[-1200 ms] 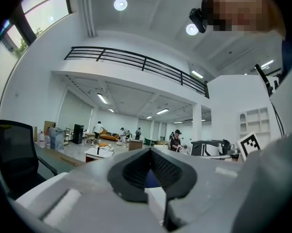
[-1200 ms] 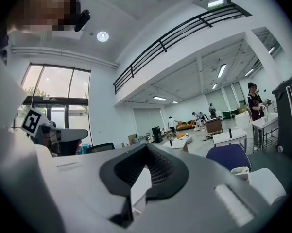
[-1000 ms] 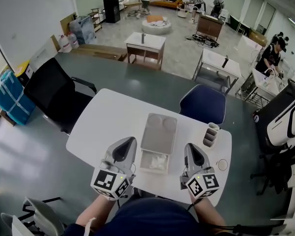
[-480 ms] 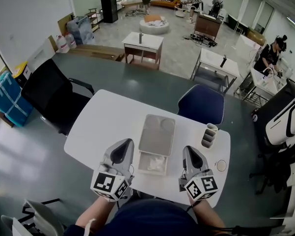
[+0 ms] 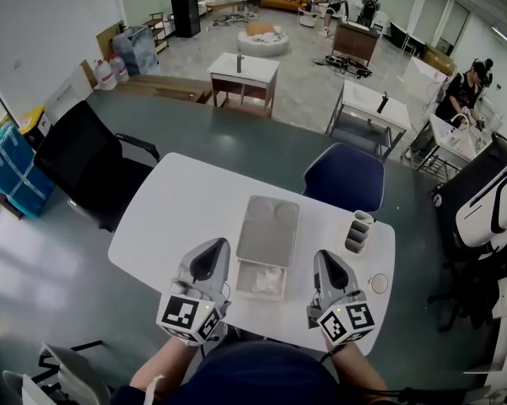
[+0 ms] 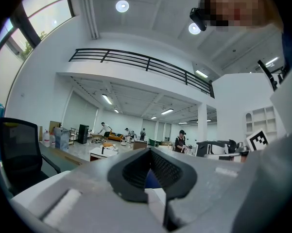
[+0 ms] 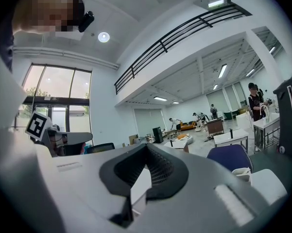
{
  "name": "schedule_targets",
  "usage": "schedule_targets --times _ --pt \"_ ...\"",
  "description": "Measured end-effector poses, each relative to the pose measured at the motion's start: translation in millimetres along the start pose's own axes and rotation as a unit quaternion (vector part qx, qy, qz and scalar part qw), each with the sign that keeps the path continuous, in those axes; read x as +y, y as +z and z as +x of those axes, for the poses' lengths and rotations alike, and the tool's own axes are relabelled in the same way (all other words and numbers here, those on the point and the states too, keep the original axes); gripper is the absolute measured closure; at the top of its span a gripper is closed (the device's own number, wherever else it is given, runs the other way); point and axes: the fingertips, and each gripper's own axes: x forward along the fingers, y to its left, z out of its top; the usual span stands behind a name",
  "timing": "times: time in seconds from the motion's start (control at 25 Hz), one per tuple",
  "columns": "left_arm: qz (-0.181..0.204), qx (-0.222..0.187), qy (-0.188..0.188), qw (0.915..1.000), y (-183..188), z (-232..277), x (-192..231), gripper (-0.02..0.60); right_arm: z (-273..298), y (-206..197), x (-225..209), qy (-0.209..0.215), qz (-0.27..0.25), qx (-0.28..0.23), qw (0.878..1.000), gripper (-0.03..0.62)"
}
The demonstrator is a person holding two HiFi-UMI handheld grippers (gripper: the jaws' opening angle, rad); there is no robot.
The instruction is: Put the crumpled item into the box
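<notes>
A shallow white box (image 5: pixel 246 287) stands at the near middle of the white table (image 5: pixel 177 209), and its lid (image 5: pixel 268 229) lies flat just beyond it. Inside the box rests the crumpled white item (image 5: pixel 268 278). My left gripper (image 5: pixel 209 260) sits to the left of the box and my right gripper (image 5: pixel 329 268) to its right, both over the table's near edge. Each one is shut with nothing between its jaws. In the left gripper view the left gripper (image 6: pixel 150 152) points out level across the room, and in the right gripper view the right gripper (image 7: pixel 146 147) does the same.
A stack of paper cups (image 5: pixel 359 229) stands at the table's right side, with a small round disc (image 5: pixel 380 283) nearer me. A blue chair (image 5: pixel 346 178) is tucked in at the far side and a black office chair (image 5: pixel 80 163) stands to the left.
Both grippers stay beside the box and remain shut; only the head view shifts slightly.
</notes>
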Motion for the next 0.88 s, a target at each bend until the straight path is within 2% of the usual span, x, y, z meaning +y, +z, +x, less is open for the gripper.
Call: schedule_targets --times 0.88 --pt "-0.003 0.013 0.008 0.9999 -7.8 1.0 1.3 0.580 4.8 -1.8 1.3 0.011 0.003 0.003 1.000 0.592"
